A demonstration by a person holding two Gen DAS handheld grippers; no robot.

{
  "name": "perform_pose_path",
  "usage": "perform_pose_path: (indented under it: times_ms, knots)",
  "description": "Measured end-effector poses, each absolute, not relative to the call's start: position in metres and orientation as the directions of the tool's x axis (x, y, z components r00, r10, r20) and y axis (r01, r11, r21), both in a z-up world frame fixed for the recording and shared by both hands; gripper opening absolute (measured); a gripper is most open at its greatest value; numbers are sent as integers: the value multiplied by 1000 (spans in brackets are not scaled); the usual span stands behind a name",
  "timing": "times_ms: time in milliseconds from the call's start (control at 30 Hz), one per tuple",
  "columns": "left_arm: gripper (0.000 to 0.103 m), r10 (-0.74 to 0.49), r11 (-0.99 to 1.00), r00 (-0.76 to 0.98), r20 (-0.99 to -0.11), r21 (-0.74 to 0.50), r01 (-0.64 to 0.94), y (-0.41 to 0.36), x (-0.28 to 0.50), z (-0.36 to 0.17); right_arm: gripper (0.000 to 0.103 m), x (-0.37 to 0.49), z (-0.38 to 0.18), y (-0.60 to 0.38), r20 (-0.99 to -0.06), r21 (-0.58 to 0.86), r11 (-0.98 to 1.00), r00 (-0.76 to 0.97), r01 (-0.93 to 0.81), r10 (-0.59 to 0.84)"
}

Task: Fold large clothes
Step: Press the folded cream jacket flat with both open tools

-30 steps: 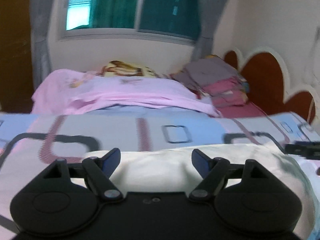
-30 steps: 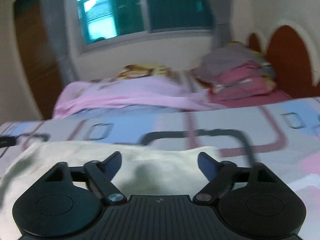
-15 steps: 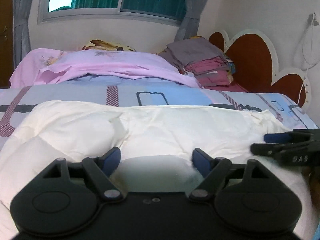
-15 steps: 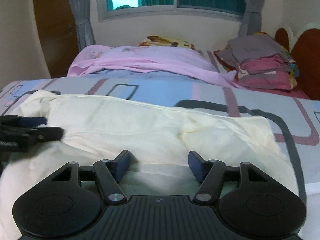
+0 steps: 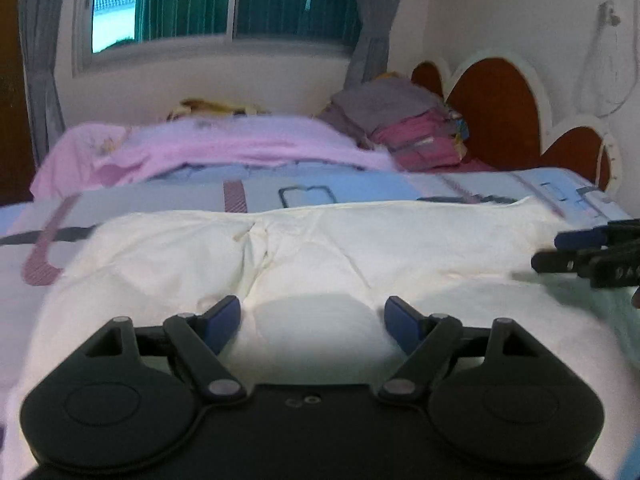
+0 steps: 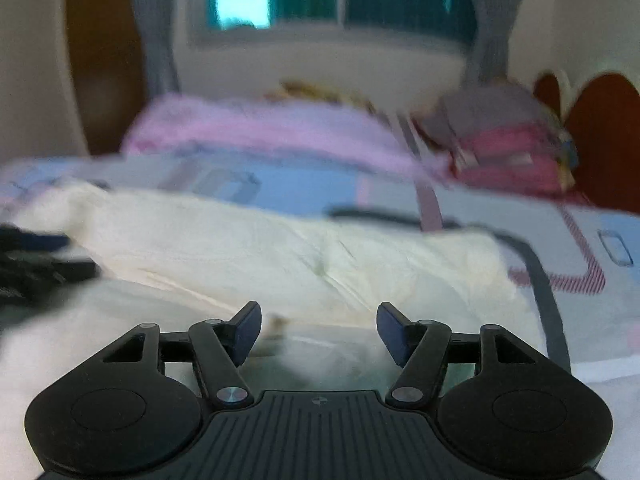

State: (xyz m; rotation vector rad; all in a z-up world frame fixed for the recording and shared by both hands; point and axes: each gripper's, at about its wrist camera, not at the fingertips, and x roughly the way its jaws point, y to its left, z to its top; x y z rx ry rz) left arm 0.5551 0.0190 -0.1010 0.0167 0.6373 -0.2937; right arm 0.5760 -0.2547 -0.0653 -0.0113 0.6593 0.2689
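Left wrist view: your left gripper [image 5: 313,316] hangs w/ jaws wide, nothing pinched, over the cream garment [image 5: 360,248] spread across the bed [image 5: 360,190]. Its far edge runs clear; open sheet beyond. Right gripper [image 5: 592,254] sits at the garment's right edge.

Right wrist view, blurred: jaws have just narrowed, still apart over cloth, nothing visibly pinched. Garment's right edge near; bare bed beside it.
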Motion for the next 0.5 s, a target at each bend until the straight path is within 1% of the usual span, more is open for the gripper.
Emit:
perform_pose_path:
  times_ms: [67, 133, 200, 267, 333, 400, 500]
  knots:
    - [79, -285, 955, 780, -557, -95, 281, 18, 523, -92, 64, 545, -58, -247, -580, 65, 953, 766, -295, 276]
    - [79, -296, 954, 787, -542, -121, 275, 12, 496, -89, 64, 519, -58, -239, -576, 70, 945, 761, -320, 300]
    - [79, -283, 958, 788, -547, -124, 258, 4, 478, -91, 64, 498, -63, -230, -573, 63, 943, 762, -327, 303]
    - [79, -254, 966, 780, -573, -102, 239, -4, 467, -102, 64, 487, -77, -223, -609, 35, 950, 747, -310, 266]
    - [81, -229, 971, 769, -597, -88, 222, -5, 464, -116, 63, 485, -92, -222, -635, 23, 956, 734, -294, 241]
    - [82, -217, 974, 773, -596, -79, 213, -1, 463, -124, 63, 484, -105, -223, -639, 6, 957, 735, -289, 226]
    - [82, -202, 977, 775, -599, -66, 203, 3, 467, -130, 63, 484, -120, -229, -630, 17, 957, 741, -288, 234]
